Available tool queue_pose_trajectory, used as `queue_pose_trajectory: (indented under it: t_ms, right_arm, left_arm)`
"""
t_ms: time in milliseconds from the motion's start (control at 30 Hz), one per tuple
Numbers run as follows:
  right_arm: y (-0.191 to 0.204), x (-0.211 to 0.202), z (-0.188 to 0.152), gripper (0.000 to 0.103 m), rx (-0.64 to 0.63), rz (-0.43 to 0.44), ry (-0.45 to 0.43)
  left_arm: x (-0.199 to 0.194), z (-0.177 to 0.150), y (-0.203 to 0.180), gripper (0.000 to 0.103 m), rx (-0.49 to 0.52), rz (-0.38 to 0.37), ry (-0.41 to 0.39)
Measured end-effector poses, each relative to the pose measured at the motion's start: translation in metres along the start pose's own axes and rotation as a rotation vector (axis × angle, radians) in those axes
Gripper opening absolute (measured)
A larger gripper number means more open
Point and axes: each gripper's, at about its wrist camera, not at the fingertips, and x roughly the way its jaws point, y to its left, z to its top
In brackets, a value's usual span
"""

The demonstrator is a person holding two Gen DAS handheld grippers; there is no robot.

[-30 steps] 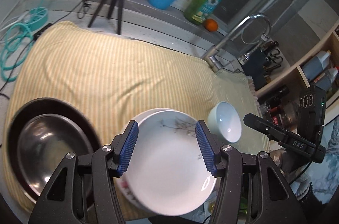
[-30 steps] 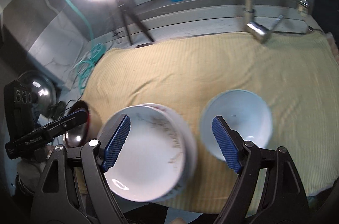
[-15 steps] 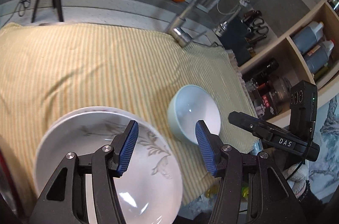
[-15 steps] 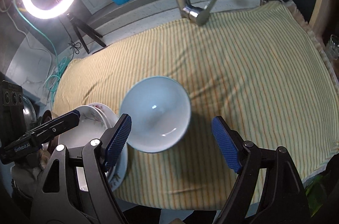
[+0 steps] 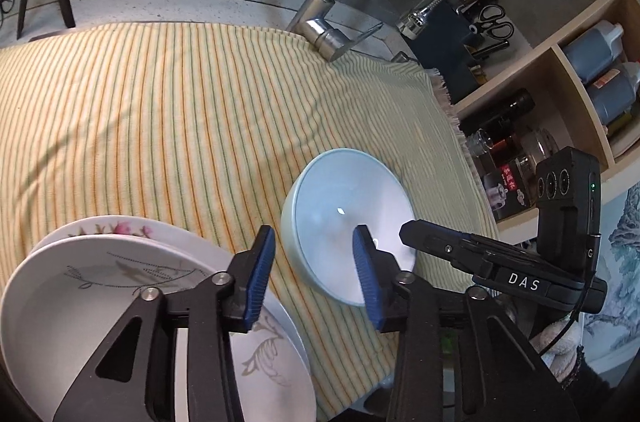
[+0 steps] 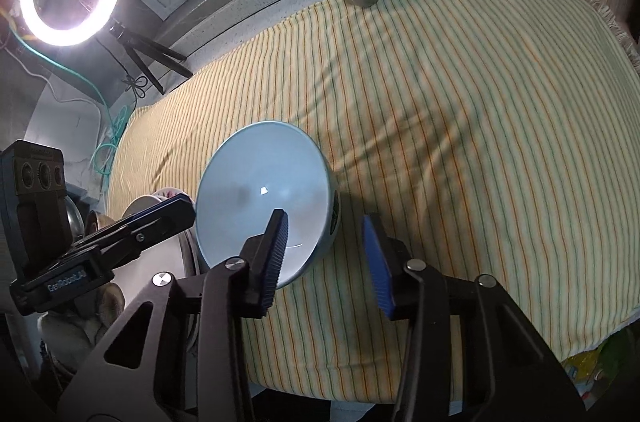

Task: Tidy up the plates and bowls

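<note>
Left wrist: left gripper point(image 5: 314, 264) open, holding nothing, straddling the near-left rim of the bowl point(image 5: 347, 222) at the bench's near edge; plates point(image 5: 120, 302) stacked just left. Right wrist: right gripper point(image 6: 325, 258) open, straddling the bowl's point(image 6: 264, 198) right rim. Bowl empty, glazed, slippery, breakable; pinch the rim.

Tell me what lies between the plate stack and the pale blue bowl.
Only bare striped cloth separates plates and bowl, per the left wrist view.
</note>
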Motion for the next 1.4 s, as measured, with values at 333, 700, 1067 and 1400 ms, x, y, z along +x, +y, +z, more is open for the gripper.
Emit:
queue_pose_trajectory:
  t_ms: [333,700,1067,1400]
  right_arm:
    - [0.001,0.008,0.002,0.016,-0.035,0.004,0.03]
    - [0.013,-0.009,0.003,0.016,-0.052,0.01,0.0]
    - [0.073,-0.032,0.007,0.016,-0.154,0.048,-0.054]
    - [0.142,-0.022,0.0,0.016,-0.254,0.128,-0.035]
  left_arm:
    - [0.008,0.001,0.002,0.022,-0.021,0.006,0.007]
    - [-0.011,0.001,-0.003,0.022,-0.011,0.0,-0.033]
    - [-0.076,-0.004,0.003,0.022,-0.009,0.017,-0.149]
    - [-0.136,-0.025,0.036,0.022,-0.073,0.068,-0.244]
